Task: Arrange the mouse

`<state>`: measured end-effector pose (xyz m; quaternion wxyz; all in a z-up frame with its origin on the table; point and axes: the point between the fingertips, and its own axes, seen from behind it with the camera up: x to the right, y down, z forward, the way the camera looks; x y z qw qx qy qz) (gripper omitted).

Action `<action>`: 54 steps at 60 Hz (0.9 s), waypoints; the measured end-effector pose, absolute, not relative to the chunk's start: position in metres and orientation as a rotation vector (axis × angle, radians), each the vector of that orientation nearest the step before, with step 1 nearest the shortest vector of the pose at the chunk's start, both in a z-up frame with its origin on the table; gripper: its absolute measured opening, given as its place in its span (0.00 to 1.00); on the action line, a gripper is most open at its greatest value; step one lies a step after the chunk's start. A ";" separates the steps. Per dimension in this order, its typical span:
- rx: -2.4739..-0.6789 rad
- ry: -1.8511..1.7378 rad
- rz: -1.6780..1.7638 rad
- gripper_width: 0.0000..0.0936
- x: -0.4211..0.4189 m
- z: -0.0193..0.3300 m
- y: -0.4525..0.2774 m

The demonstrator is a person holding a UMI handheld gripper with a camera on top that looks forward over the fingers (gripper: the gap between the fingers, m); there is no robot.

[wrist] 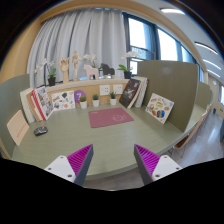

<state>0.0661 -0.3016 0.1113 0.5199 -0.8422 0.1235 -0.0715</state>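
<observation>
A pink mouse mat (110, 117) lies on the green-grey desk (100, 140), well beyond my fingers. A small dark object, apparently the mouse (41, 130), sits on the desk to the left of the mat, near a leaning card. My gripper (113, 163) is held above the desk's near edge. Its fingers (78, 160) are spread wide apart with nothing between them.
Books and cards (38, 102) lean along the left side. Small plants and ornaments (82, 98) line the back. Framed pictures (131, 93) and a card (160, 107) stand at the right against a partition (165, 80). Curtains and windows are behind.
</observation>
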 end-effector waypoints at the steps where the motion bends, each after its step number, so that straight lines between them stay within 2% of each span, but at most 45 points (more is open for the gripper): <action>1: -2.026 0.294 -0.167 0.89 0.063 0.109 -0.302; 9: -2.061 0.278 -0.119 0.89 0.012 0.070 -0.295; 10: -2.075 0.270 -0.112 0.89 0.011 0.077 -0.300; 14: -2.090 0.244 -0.074 0.88 -0.032 0.056 -0.285; 22: -2.145 0.153 0.009 0.88 -0.116 0.039 -0.264; 36: -2.188 0.025 0.125 0.89 -0.250 0.021 -0.200; 54: -2.235 0.010 0.135 0.89 -0.333 -0.005 -0.106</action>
